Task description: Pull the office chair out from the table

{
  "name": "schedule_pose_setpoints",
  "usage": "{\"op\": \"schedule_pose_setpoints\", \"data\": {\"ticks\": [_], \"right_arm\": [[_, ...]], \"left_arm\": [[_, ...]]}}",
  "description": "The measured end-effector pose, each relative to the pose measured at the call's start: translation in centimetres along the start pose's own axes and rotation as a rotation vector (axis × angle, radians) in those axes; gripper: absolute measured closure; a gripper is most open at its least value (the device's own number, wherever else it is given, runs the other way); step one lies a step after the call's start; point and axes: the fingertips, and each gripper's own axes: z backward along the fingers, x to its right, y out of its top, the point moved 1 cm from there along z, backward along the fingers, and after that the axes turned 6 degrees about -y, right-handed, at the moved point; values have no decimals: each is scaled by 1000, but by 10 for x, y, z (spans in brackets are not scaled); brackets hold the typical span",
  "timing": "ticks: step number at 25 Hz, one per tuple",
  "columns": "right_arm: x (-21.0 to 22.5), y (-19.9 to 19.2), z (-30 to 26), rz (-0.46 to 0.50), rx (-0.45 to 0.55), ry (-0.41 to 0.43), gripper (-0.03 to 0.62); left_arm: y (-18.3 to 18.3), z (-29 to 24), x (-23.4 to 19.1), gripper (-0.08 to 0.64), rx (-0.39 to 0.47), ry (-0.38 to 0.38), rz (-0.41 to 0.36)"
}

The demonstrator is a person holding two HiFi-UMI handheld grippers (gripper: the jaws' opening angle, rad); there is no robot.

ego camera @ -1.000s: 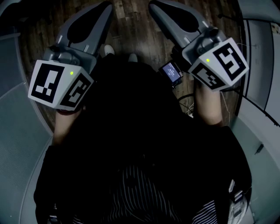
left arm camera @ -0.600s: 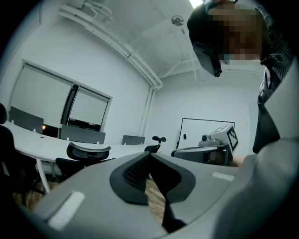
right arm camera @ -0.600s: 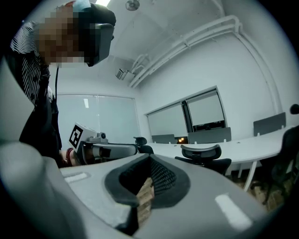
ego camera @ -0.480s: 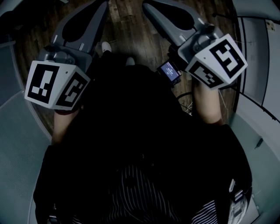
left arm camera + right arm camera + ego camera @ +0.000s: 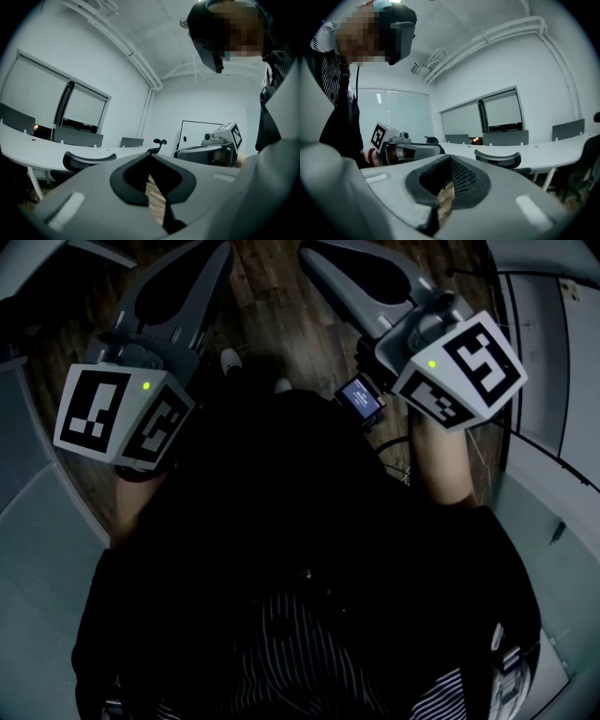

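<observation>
In the head view my left gripper and right gripper are both held out over the wooden floor, jaws shut with nothing in them. In the left gripper view, past the shut left gripper, a black office chair stands tucked at a long white table. Past the shut right gripper, the right gripper view shows a black mesh-backed office chair at a white table. I cannot tell whether it is the same chair. Neither gripper touches a chair.
Curved grey table edges flank me at left and right. My shoes are on the floor below the grippers. A small lit screen hangs at my waist. More chair backs line the far side of the table.
Both grippers have travelled forward with me. In the head view the floor and the table edges have slid down the picture. The jaws stay shut.
</observation>
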Motion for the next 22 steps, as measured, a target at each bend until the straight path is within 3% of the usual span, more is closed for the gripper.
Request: {"op": "schedule_pose_setpoints", "data": {"ticks": [15,22], "right_arm": [[13,38,-119,27,4,-100,592],[3,52,-160,37,-10,-123,592]], "left_arm": [[37,1,-123,560,22,-85,-42],[44,20,-167,560,39,-84,-13]]}}
